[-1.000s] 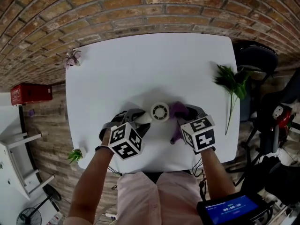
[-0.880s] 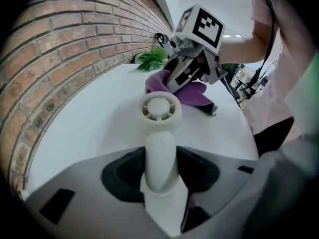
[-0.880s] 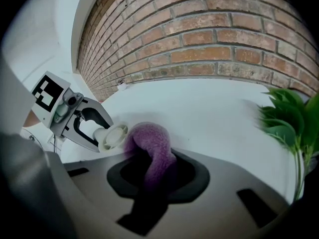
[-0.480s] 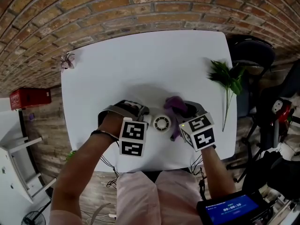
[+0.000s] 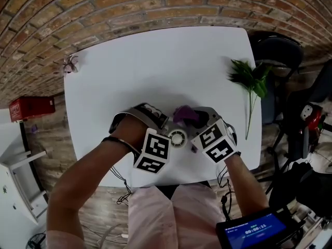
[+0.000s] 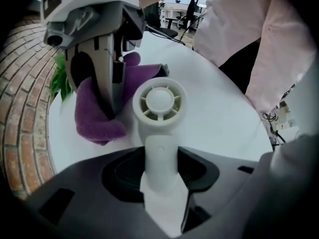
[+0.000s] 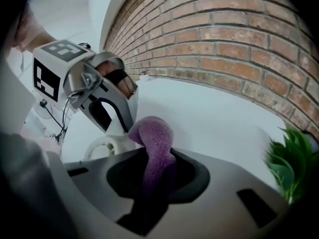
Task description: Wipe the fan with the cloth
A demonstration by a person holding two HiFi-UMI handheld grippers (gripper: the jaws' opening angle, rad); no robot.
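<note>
Gripping the fan (image 6: 160,102) by its handle, the left gripper (image 6: 160,171) has its jaws clamped on the white stem. The round grille head sticks out beyond the jaw tips. In the head view the left gripper (image 5: 165,133) points down at the white table (image 5: 155,66), and the fan (image 5: 177,137) sits between the two grippers near the front edge of the table.

The right gripper (image 7: 154,183) has its jaws closed on the purple cloth (image 7: 152,138). A folded end of the cloth bulges out past the jaw tips. In the left gripper view the right gripper (image 6: 112,101) stands over the cloth (image 6: 97,121), which is bunched on the table just beside the fan head. Whether cloth and fan head touch cannot be determined. In the head view the cloth (image 5: 184,114) lies on the far side of the fan, next to the right gripper (image 5: 199,122).

A green plant sprig (image 5: 250,79) lies near the right edge of the table, well apart from the fan. A brick surface (image 5: 129,4) shows beyond the far edge of the table.
</note>
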